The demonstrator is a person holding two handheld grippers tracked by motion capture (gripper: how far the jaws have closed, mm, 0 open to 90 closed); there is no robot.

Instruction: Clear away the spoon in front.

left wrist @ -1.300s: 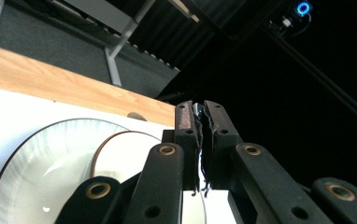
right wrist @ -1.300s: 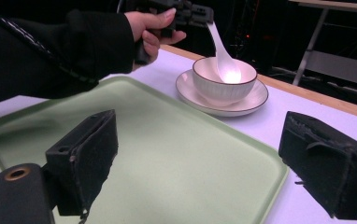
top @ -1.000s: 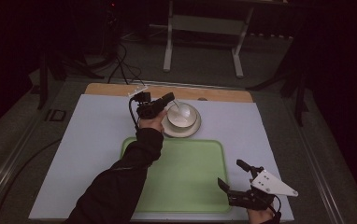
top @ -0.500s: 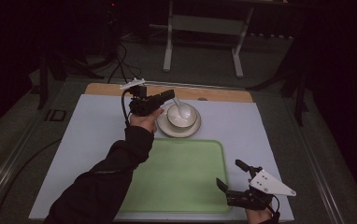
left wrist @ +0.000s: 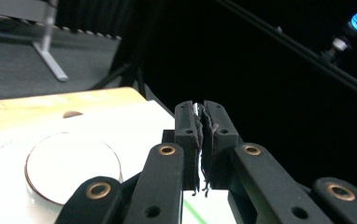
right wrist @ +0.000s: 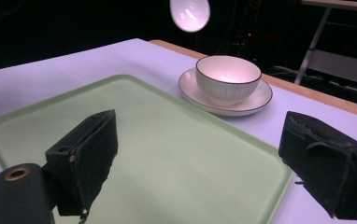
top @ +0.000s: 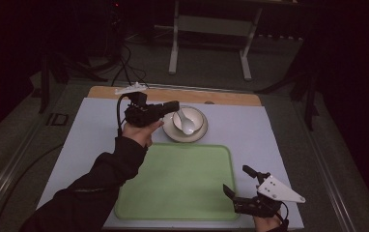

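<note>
1. The left claw (top: 173, 105) is pinched shut on the handle of a white ceramic spoon (top: 186, 123). The spoon is lifted, and its scoop hangs above the white bowl (top: 188, 121) in the high view.
2. The bowl sits on a saucer (top: 169, 132) at the far side of the desk (top: 86, 140), just beyond the green tray (top: 173, 183).
3. The right claw (top: 238, 187) is spread wide and holds nothing, resting near the tray's near right corner.
4. To do this step well, I judge the spoon should be carried level and slowly. The pinch sits on the handle's end, so the heavier scoop could swing or slip.
5. Clear the bowl's rim fully before moving sideways, or the bowl may shift on its saucer.
6. If the tray is the goal, lower the scoop until it touches before letting go.
7. No brand, label or writing can be read on anything here.
</note>
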